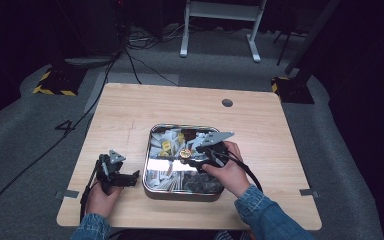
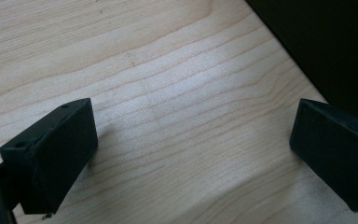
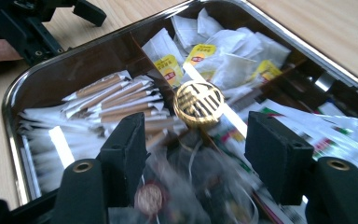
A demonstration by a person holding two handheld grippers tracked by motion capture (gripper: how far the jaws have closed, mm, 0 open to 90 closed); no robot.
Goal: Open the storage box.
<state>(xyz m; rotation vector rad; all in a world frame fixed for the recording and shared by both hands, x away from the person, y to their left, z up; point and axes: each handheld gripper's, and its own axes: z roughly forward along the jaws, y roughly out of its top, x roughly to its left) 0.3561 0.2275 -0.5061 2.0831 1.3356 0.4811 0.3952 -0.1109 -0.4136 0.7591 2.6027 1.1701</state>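
A shiny metal tin [image 1: 180, 195] sits in the middle of the wooden table [image 1: 130, 110], split into compartments. It holds white tea bags with yellow tags [image 3: 170, 67], brown-and-white paper sticks [image 3: 116, 100] and dark packets [image 1: 200, 184]. A gold round knob [image 3: 198, 103] stands at the tin's centre. My right gripper [image 1: 190, 157] hovers over the tin, its jaws apart just short of the knob, with blurred clear packets below them and nothing pinched [image 3: 198, 135]. My left gripper [image 1: 132, 177] rests on the table left of the tin, open over bare wood [image 2: 193, 140].
The tin's rim [image 3: 9, 102] rises around the contents. The left gripper view has the table's edge [image 2: 279, 51] close by, with darkness beyond it. A cable hole [image 1: 227, 103] lies at the table's far side. White stand legs [image 1: 220, 30] and cables are on the floor behind.
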